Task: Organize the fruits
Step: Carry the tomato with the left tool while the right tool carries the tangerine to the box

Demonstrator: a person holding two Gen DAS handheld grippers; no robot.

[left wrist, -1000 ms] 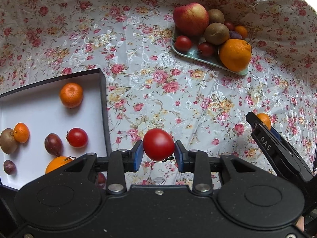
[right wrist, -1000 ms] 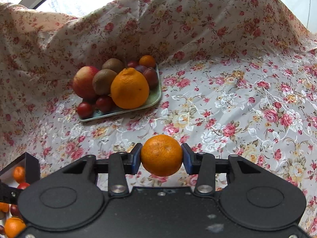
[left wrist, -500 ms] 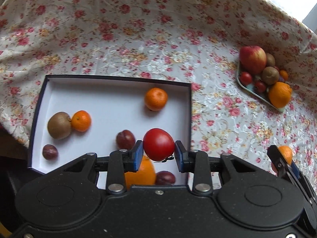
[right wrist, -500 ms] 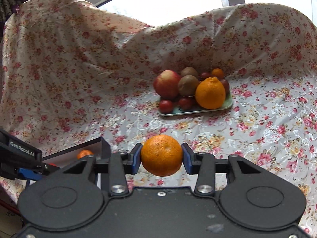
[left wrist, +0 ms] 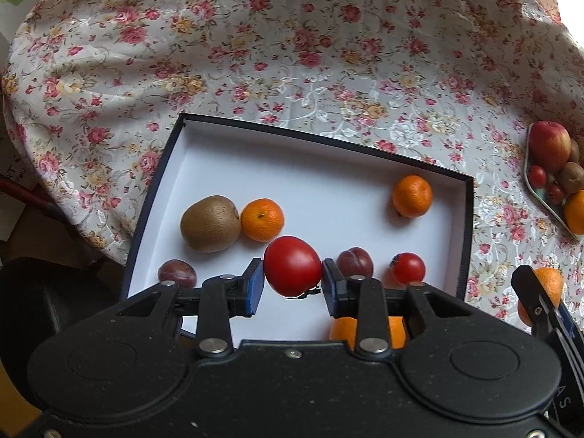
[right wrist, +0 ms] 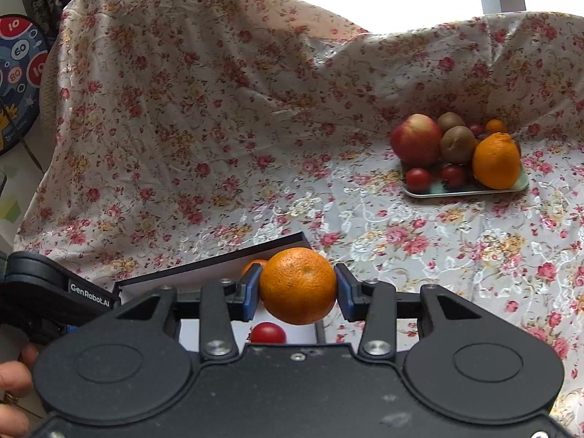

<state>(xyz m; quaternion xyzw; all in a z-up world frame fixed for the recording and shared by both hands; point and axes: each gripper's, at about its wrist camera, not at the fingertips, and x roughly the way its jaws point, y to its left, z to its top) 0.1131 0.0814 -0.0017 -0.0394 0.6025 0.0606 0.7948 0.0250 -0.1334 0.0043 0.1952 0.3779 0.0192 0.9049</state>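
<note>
The left gripper (left wrist: 292, 281) has its blue pads pinching a red tomato (left wrist: 292, 265) on either side, jaws spread only as wide as the fruit. It hangs centre frame over the white box (left wrist: 328, 182), whose floor holds a kiwi (left wrist: 210, 223), two small oranges, plums and a smaller tomato (left wrist: 408, 267).

The right gripper (right wrist: 298, 292) grips an orange (right wrist: 298, 285) the same way, pads tight against its sides, seemingly over the box's far right corner. In the upper right of that view a tray (right wrist: 463, 191) carries an apple (right wrist: 416, 139), kiwis, tomatoes and a large orange. At the left edge, the other gripper's body reads "GenRobot.AI"; a target board with "10", "60", "80" sits upper left.
</note>
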